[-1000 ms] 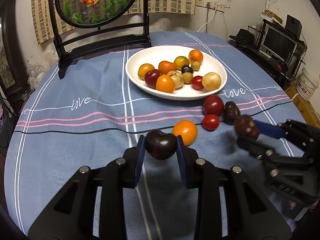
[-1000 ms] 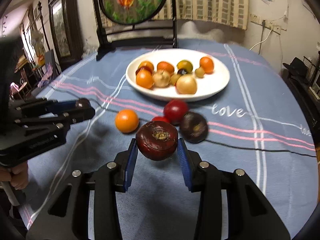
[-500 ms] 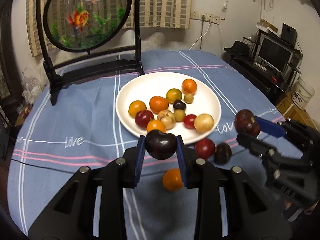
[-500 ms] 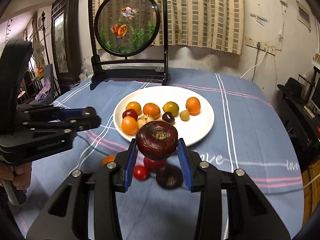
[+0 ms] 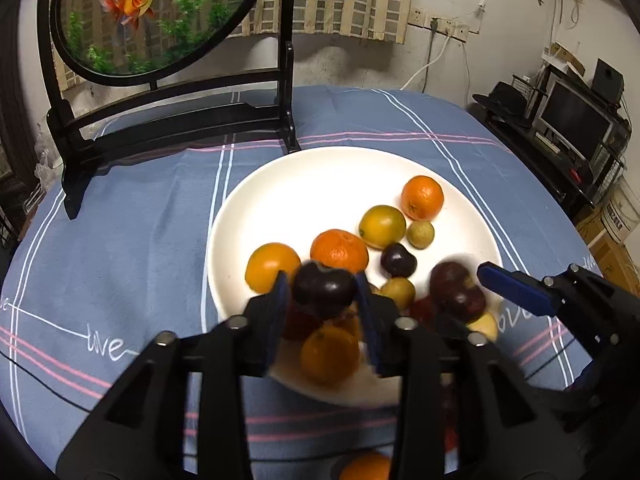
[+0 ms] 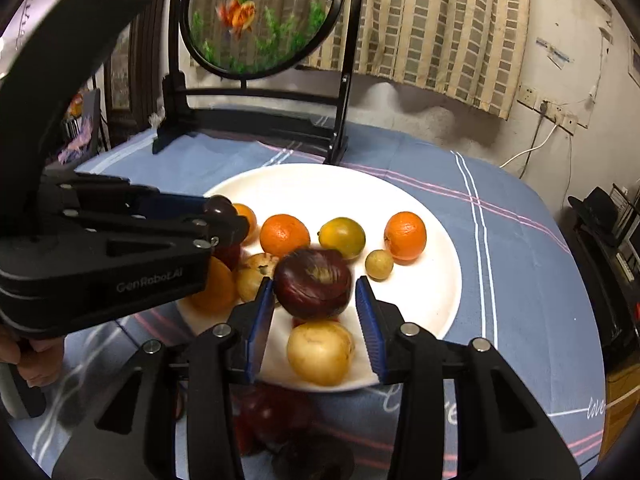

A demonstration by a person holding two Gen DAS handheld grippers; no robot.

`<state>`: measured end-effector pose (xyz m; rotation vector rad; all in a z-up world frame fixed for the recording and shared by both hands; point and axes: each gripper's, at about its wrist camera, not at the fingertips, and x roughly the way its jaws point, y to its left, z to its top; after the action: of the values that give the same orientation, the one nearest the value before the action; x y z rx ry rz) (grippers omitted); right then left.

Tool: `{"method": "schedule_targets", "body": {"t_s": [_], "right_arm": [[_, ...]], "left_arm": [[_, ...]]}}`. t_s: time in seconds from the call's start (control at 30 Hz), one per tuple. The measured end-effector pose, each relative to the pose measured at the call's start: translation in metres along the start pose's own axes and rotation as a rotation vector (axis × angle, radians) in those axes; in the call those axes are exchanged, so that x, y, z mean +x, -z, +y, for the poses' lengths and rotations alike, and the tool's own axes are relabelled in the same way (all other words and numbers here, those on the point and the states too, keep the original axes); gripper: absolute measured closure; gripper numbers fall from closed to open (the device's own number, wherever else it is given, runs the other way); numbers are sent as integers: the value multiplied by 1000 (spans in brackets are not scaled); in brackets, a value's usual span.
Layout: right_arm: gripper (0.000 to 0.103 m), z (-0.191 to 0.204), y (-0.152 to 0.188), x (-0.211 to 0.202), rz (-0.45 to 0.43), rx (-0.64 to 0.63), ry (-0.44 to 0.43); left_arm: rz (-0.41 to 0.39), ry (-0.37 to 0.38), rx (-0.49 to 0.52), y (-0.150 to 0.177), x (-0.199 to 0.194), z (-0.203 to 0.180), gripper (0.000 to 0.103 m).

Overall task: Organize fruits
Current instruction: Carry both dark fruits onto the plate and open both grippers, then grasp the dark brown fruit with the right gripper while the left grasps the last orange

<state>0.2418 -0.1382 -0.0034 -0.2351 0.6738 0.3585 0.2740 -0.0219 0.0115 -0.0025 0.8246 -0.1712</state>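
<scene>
**Fruit transfer: two dark fruits carried over the plate**

Fruits held one per tool above the white round ceramic plate (image 5: 280, 184), which rests on the blue striped cloth of the tabletop (image 5: 132, 240), just in front of the black-framed round goldfish screen (image 5: 160, 16) at the far edge. The left hand-held gripper (image 5: 323, 292) is closed on a dark purple, glossy, heart-shaped plum (image 5: 324, 288), its blue pads (image 5: 280, 300) pressing the fruit's two flanks. The right hand-held gripper (image 6: 314, 304) is closed to a medium width around a dark red, wrinkled, flattened round fruit (image 6: 314, 284), stem end facing the camera; contact with the pads appears slight on the right side, so the hold may be loose. Both fruits hang over the near part of the plate, above the oranges and pale yellow fruits already lying there.

Handling, as judged: each fruit is small and light, firm but bruisable. The plum's smooth skin looks slippery, so hold across its widest girth with modest pressure. The wrinkled fruit offers more friction and is best taken by its rim. Round fruit will probably roll on release, so a low drop into a bare patch of plate seems safest. A few dark fruits and an orange one (image 5: 366, 466) lie on the cloth at the near edge.
</scene>
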Motion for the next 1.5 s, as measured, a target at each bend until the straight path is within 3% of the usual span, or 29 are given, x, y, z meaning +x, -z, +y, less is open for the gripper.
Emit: {"method": "schedule_targets", "body": {"t_s": [0.07,0.4,0.7,0.93,1.13,1.43,1.5], "right_arm": [[55,1,1,3,3,-7,9],[52,-19,20,-43,-9,90,-16],[52,-17,63,-75,50,91,-27],[52,-3,90,-58,151,55,-38],[53,-4,89,-32,198,61,-46],[58,-10,86,-32,174,95,-63],[58,-14,85,-42,150,113,-60]], "left_arm": [[-27,-14,-7,-1,-2,0,40],[-54,0,-9,15,-37,3,36],[-21,31,-2,64,-69,-2,31],[30,36,28,103,-76,-6,30],[58,37,46,111,-69,-8,30],[109,47,71,118,-50,-16,30],[121,52,86,117,-43,-21,35]]}}
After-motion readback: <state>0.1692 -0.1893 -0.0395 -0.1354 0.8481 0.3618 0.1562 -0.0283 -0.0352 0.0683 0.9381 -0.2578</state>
